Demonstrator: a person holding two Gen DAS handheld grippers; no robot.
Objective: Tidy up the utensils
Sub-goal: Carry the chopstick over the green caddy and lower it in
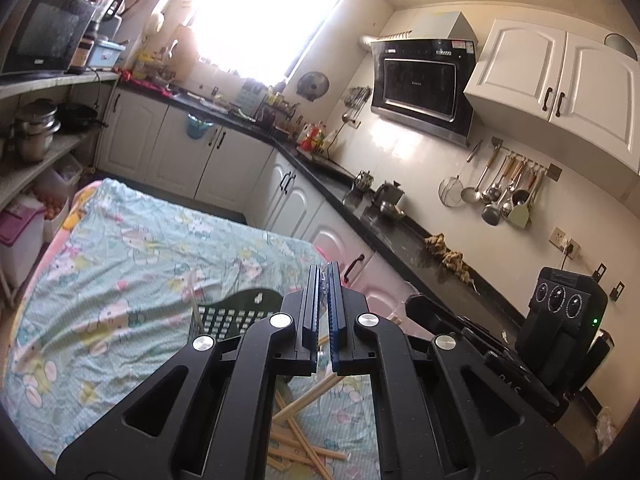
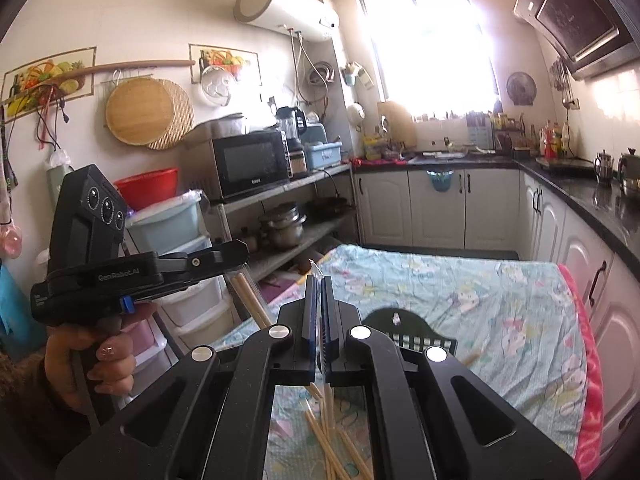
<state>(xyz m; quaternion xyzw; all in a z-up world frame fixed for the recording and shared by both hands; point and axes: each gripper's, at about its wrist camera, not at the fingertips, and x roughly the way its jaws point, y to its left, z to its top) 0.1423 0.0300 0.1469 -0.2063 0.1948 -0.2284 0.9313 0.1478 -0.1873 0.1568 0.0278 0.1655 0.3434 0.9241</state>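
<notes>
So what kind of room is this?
A home kitchen, most likely. There's a microwave on a shelf, a range hood on the wall, and ladles hanging from a rail above the counter.

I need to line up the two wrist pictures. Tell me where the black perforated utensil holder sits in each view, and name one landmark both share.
Left wrist: the black perforated utensil holder lies on the patterned cloth, lower centre, just left of the left gripper.
Right wrist: the holder lies lower centre, just right of the right gripper.
Shared landmark: the bright window over the counter.
</notes>
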